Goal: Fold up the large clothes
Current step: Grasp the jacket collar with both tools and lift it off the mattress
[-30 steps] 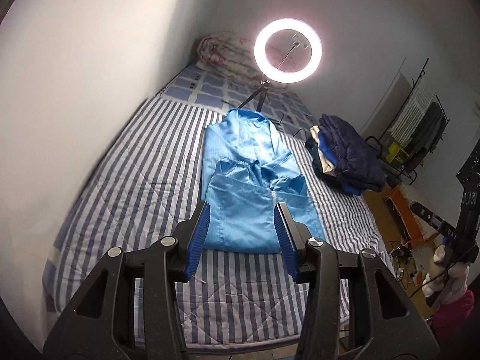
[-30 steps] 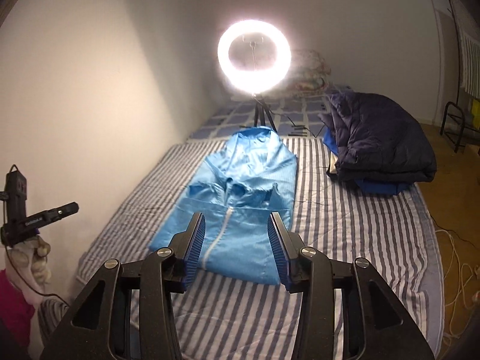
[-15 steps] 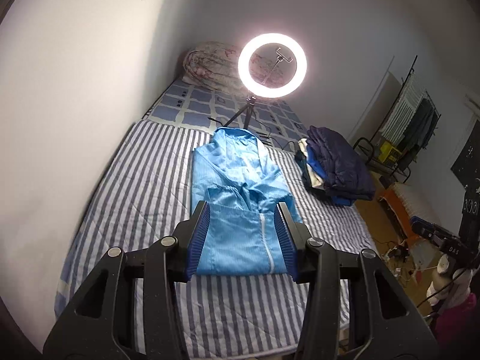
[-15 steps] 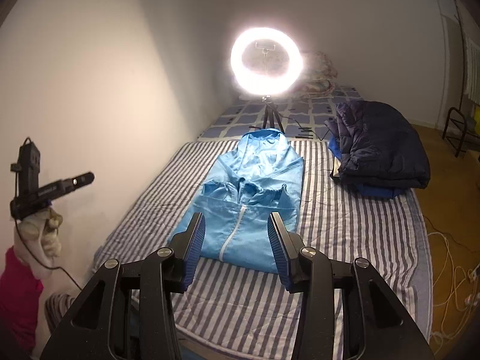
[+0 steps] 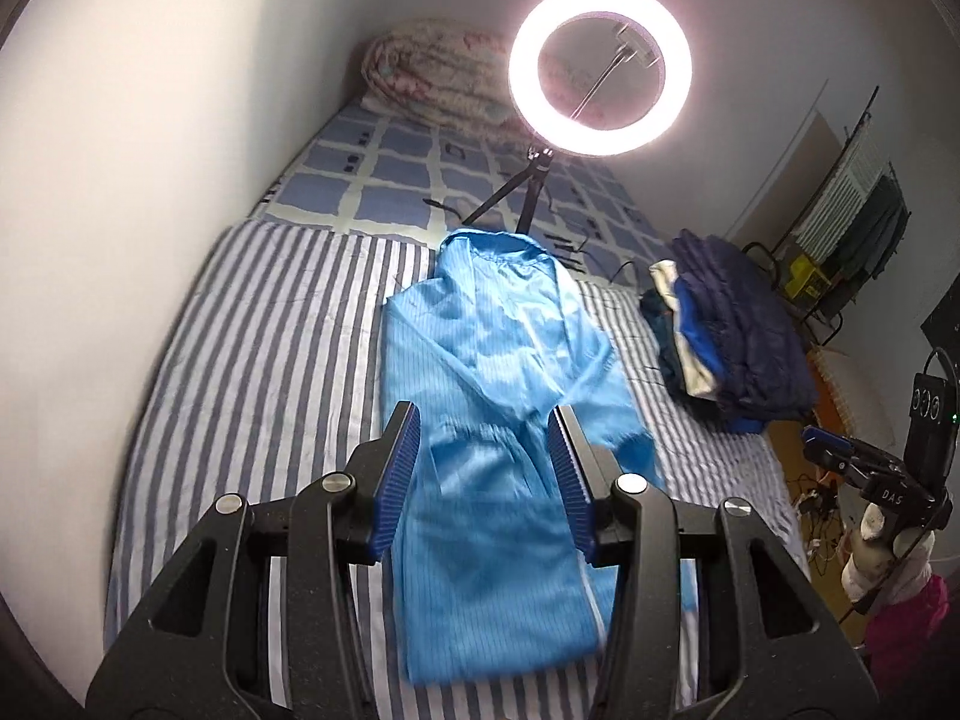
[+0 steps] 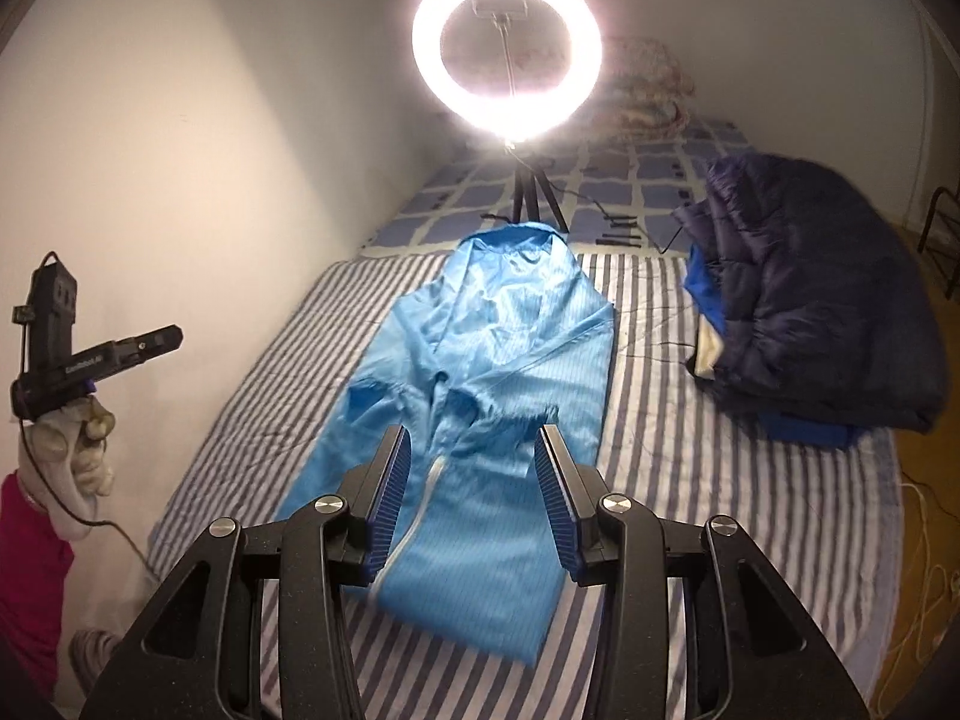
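A light blue hooded jacket (image 5: 498, 420) lies on the striped bed, hood pointing to the ring light, sleeves folded in over the zipped front. It also shows in the right wrist view (image 6: 480, 408). My left gripper (image 5: 483, 468) is open and empty, held above the jacket's lower half. My right gripper (image 6: 471, 486) is open and empty, above the jacket's hem end. In the right wrist view the left gripper (image 6: 90, 354) shows at the far left, held in a gloved hand. In the left wrist view the right gripper (image 5: 864, 468) shows at the far right.
A lit ring light on a tripod (image 5: 600, 66) stands on the bed behind the hood. A pile of dark folded clothes (image 5: 726, 336) sits on the bed's right side. A rolled floral quilt (image 5: 438, 72) lies at the head. A wall runs along the left.
Both grippers have moved in closer over the bed and down toward the jacket, which now looks larger. Both stay open. The jacket has not moved.
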A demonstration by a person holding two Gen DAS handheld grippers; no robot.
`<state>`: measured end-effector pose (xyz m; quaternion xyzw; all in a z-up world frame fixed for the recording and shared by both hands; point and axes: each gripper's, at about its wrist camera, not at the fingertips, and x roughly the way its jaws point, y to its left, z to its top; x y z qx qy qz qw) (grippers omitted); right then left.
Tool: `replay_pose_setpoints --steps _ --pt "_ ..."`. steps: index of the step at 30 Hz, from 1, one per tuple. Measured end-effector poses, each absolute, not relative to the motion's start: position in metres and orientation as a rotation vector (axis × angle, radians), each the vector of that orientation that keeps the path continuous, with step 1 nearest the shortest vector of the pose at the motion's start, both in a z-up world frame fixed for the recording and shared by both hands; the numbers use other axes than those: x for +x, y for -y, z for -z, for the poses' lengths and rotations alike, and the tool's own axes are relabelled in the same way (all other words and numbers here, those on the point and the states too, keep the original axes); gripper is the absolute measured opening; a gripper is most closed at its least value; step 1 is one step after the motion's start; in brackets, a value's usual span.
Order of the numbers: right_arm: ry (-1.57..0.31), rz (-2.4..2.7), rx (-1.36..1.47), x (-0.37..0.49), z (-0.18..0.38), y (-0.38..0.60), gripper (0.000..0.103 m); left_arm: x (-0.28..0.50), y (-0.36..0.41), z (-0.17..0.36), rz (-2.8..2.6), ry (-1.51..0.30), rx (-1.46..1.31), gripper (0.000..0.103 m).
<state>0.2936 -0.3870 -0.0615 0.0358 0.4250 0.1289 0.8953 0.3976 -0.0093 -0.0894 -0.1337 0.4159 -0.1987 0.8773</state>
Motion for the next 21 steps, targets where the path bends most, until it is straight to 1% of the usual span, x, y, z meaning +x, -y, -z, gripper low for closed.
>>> replay_pose_setpoints --steps 5,10,13,16,21 --pt "-0.9 -0.303 0.067 0.367 0.098 0.387 0.041 0.487 0.035 0.137 0.423 -0.938 -0.266 0.045" --pt "-0.914 -0.29 0.071 0.444 0.131 0.4 0.042 0.582 0.042 0.188 0.426 -1.013 -0.394 0.045" --pt "-0.934 -0.26 0.096 0.492 0.156 0.419 0.042 0.624 0.05 0.21 0.42 -1.034 -0.423 0.045" --pt "-0.953 -0.225 0.105 0.535 0.179 0.431 0.042 0.661 0.064 0.235 0.407 -1.064 -0.39 0.045" --pt "-0.983 -0.214 0.064 0.585 0.206 0.435 0.042 0.7 0.083 0.264 0.421 -1.1 -0.375 0.045"
